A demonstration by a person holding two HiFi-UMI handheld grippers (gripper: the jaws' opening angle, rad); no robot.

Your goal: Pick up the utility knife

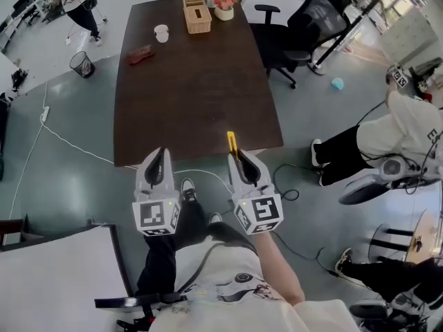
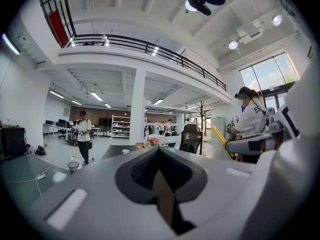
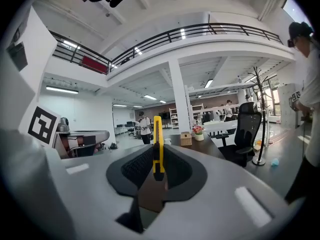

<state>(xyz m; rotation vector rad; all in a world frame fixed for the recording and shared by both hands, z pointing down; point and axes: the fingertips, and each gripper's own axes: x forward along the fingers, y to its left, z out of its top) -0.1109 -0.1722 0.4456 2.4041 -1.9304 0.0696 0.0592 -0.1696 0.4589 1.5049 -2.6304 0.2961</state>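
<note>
The yellow utility knife [image 1: 232,144] sticks forward out of my right gripper [image 1: 239,160], held above the near edge of the dark brown table [image 1: 194,95]. In the right gripper view the knife [image 3: 157,146] stands upright, pinched between the jaws of the right gripper [image 3: 156,158], which is shut on it. My left gripper [image 1: 161,153] hovers beside it to the left, at the same table edge, shut with nothing in it. In the left gripper view its jaws [image 2: 159,153] meet with no gap, and the knife [image 2: 219,137] shows at the right.
At the table's far end stand a wicker tissue box [image 1: 197,15], a flower pot [image 1: 224,5], a white cup [image 1: 161,32] and a reddish-brown object [image 1: 140,54]. A black office chair [image 1: 304,26] is at the right, a person [image 1: 405,126] further right, a bin [image 1: 82,64] at the left.
</note>
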